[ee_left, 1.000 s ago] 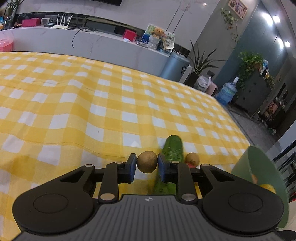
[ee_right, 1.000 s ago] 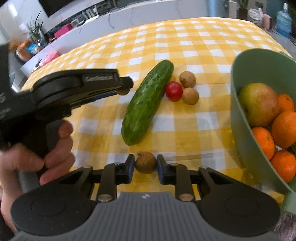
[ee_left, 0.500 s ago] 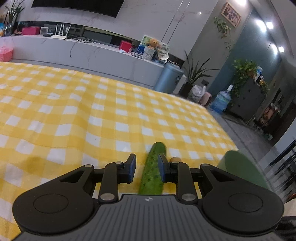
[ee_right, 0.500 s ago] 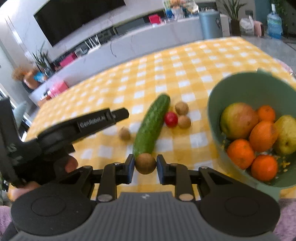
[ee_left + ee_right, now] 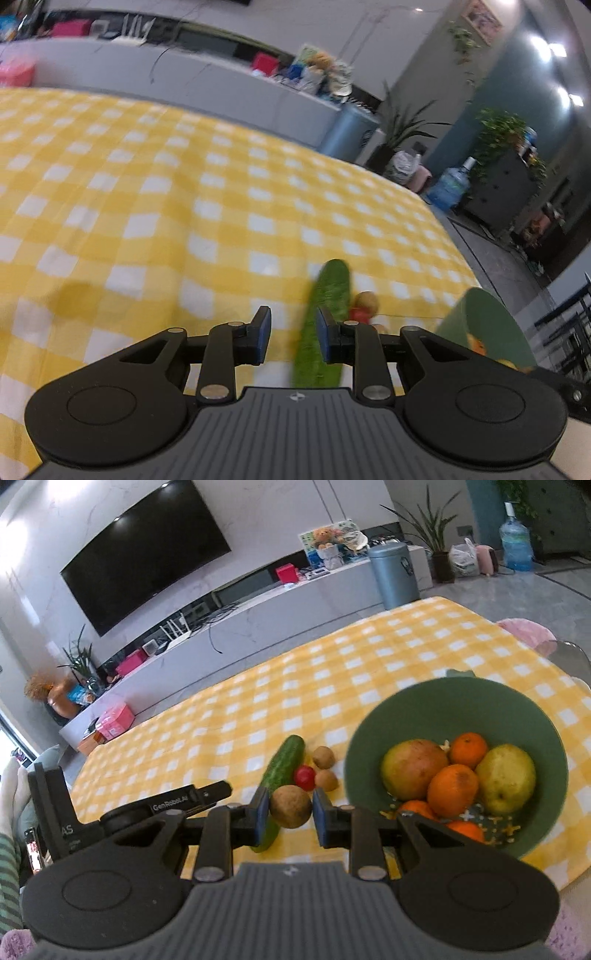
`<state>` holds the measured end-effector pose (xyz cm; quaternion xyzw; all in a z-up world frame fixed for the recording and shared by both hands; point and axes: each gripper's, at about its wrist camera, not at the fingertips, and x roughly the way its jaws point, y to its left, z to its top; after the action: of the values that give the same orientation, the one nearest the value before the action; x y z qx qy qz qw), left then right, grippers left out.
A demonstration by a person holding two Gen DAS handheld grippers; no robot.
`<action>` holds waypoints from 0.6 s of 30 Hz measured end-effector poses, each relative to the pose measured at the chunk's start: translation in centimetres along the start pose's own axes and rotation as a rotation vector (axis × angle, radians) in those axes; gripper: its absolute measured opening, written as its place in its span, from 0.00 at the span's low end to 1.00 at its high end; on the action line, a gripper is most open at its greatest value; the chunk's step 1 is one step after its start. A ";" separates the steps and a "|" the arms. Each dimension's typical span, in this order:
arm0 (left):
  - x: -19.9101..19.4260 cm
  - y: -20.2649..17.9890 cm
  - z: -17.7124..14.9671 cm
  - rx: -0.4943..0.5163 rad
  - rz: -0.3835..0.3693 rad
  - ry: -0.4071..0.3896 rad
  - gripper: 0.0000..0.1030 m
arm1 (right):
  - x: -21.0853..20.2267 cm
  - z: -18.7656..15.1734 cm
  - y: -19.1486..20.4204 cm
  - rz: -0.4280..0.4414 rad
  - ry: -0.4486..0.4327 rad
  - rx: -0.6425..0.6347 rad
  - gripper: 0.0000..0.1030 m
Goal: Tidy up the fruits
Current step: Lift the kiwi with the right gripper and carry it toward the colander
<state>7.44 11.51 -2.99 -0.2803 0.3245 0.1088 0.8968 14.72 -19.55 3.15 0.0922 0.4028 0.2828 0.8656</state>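
Right gripper [image 5: 290, 808] is clamped on a small round brown fruit [image 5: 290, 806], lifted clear of the cloth and held between the blue pads; the fruit looks like a longan or a small kiwi, though the fisheye blur makes that hard to settle. Left gripper [image 5: 291, 338] stands with its jaws apart and nothing between them, low over the table with the cucumber [image 5: 325, 321] seen past its right finger.

To finish this step well, I would carry the brown fruit to the right until it sits over the green bowl [image 5: 373, 738], lower it close above the fruit already inside, and only then open. Dropping it from height risks a bounce off the mango [image 5: 413, 773] or the oranges [image 5: 452, 790] and out over the rim. The near wall of the bowl is the thing to clear first, so keep the fingers above rim level during the crossing. The grip is on a round, firm-looking body, so steady, modest pressure should be enough; a harder squeeze could bruise it or squirt it sideways.

Still on the yellow checked tablecloth [image 5: 332, 672], just left of the bowl, lie the cucumber, a cherry tomato [image 5: 304, 777] touching or nearly touching it, and two more brown fruits [image 5: 324, 757] beside the tomato. The pear [image 5: 506, 777] rests against the bowl's right side, leaving the near front as the free spot to aim for.
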 end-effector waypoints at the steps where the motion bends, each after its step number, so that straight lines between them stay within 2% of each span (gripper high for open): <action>1: 0.1 0.3 0.0 -0.009 0.013 -0.001 0.32 | 0.1 0.0 0.0 -0.001 0.004 0.002 0.22; 5: 0.3 1.3 -0.2 -0.012 0.087 -0.004 0.35 | 0.3 -0.1 -0.6 0.009 0.018 0.013 0.22; 7: 0.1 1.8 0.0 -0.011 0.097 0.041 0.39 | 0.3 -0.2 -0.5 0.015 0.021 0.010 0.22; 9: -0.5 2.0 0.0 0.010 0.098 0.089 0.47 | 0.4 -0.3 -0.6 0.022 0.026 0.011 0.22; 12: -1.5 1.7 -0.1 0.072 0.114 0.099 0.54 | 0.8 -0.4 -0.5 0.033 0.038 0.012 0.22; 18: -0.6 0.5 -1.2 0.221 0.107 0.257 0.54 | 1.3 -0.5 -0.3 0.036 0.054 0.007 0.22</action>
<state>6.13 11.24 -3.55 -0.1737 0.4609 0.0831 0.8663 15.15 -19.13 1.81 0.0947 0.4253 0.2992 0.8489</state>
